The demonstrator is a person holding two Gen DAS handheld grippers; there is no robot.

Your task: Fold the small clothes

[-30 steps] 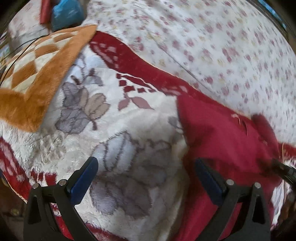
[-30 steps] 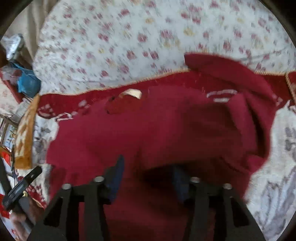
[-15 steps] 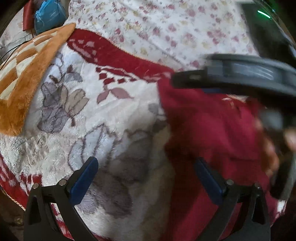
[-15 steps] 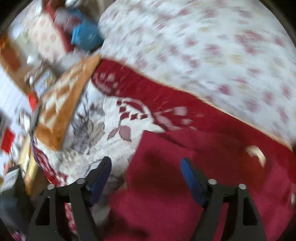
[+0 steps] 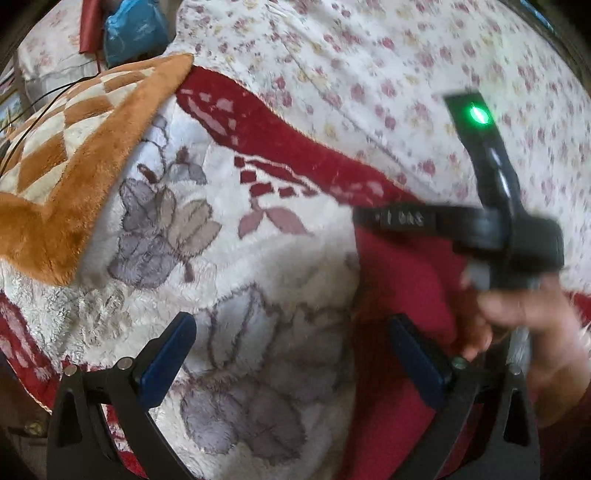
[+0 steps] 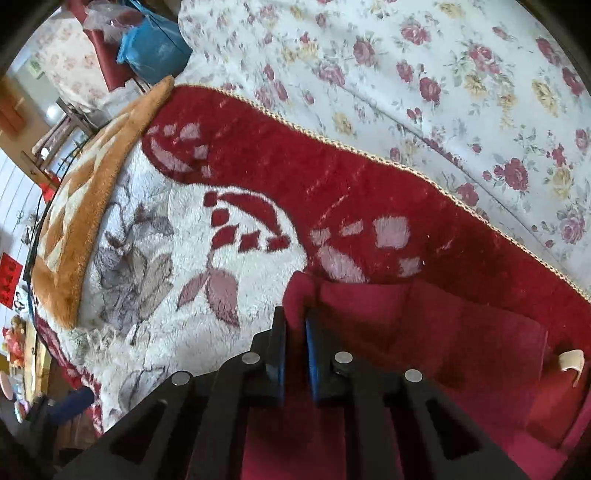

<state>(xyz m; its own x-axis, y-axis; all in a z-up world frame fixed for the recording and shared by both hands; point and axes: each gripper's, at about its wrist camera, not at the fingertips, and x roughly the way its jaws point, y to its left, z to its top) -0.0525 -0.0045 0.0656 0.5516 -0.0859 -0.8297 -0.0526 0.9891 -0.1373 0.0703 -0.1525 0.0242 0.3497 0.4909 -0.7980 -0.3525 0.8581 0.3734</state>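
Note:
A dark red garment lies flat on a plush blanket, a pale neck label showing at its right. In the right wrist view, my right gripper is at the garment's upper left corner. Its jaws are closing, and the red cloth is pinched between the blue pads. In the left wrist view, my left gripper stands open over the blanket. Its right finger hangs above the garment's left edge, with nothing between the fingers. A hand holds the right gripper's handle at the right of that view.
The plush blanket is white with grey leaves and a red border. An orange checked blanket overlaps it at the left. A floral sheet covers the far side. A blue bag sits at the far left corner.
My right gripper swept left across the garment to its left corner, and its jaws came together on the cloth. It and the hand entered the left wrist view. The left gripper stayed open.

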